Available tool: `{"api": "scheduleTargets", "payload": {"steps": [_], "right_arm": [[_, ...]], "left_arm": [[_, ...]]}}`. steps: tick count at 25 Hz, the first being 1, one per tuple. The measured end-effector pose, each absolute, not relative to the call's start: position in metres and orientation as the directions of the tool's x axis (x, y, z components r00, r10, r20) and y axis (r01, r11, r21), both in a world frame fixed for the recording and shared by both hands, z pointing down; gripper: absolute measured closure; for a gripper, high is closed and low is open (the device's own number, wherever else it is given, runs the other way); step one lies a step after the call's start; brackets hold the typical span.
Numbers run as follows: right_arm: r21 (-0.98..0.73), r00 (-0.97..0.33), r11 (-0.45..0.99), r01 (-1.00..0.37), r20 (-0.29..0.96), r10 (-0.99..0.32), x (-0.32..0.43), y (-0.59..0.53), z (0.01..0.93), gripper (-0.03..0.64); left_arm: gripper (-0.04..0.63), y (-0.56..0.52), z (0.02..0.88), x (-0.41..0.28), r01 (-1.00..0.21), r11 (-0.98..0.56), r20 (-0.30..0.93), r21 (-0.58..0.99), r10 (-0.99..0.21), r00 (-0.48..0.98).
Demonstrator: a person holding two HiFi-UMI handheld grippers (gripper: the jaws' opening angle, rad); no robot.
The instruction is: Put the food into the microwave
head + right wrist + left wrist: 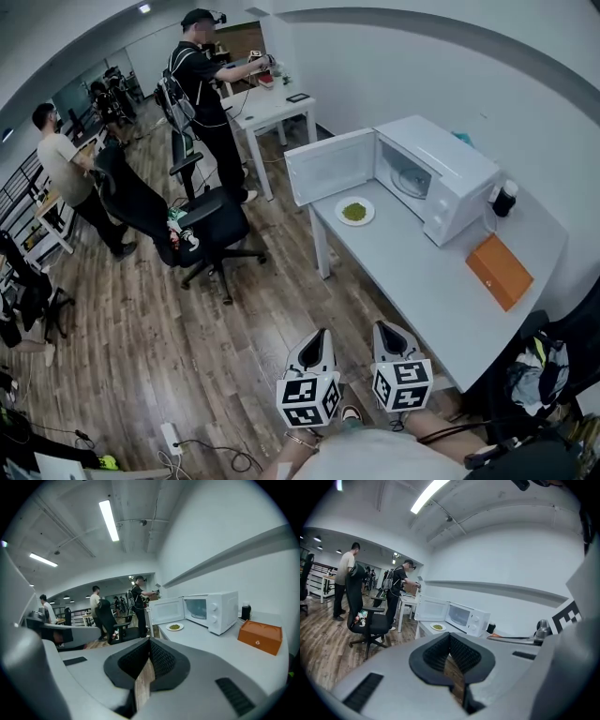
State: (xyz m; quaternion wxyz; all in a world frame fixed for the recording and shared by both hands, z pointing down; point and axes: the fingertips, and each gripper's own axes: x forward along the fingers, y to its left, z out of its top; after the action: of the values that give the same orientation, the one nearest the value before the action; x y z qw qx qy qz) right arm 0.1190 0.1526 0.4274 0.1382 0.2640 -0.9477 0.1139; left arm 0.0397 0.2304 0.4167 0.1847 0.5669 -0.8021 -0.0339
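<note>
A white plate of green food (pixel 355 212) lies on the grey table (pixel 441 281) in front of the white microwave (pixel 436 178), whose door (pixel 330 167) stands swung open to the left. Both grippers hang low near me, over the wooden floor and short of the table's near end. My left gripper (pixel 322 335) is shut and empty. To its right, my right gripper (pixel 384 329) is also shut with nothing in it. In the left gripper view the plate (pixel 438 627) and microwave (pixel 466 617) are far off. The right gripper view shows the plate (pixel 174 626) beside the microwave (pixel 215 610).
An orange box (pixel 499 270) and a black cup (pixel 504 198) sit on the table past the microwave. A black office chair (pixel 211 230) stands on the floor left of the table. Two people (pixel 202 84) stand further back near a white desk (pixel 267 105). Cables and a power strip (pixel 172 438) lie at lower left.
</note>
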Motion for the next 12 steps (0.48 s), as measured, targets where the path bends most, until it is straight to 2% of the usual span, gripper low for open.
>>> {"api": "scheduleTargets", "payload": {"steps": [12], "right_arm": [[-0.169, -0.830, 0.839, -0.517, 0.340, -0.443, 0.101, 0.110, 0.437, 0.600]], "left_arm": [[0.592, 0.191, 0.425, 0.024, -0.892, 0.375, 0.286, 0.255, -0.910, -0.301]]}}
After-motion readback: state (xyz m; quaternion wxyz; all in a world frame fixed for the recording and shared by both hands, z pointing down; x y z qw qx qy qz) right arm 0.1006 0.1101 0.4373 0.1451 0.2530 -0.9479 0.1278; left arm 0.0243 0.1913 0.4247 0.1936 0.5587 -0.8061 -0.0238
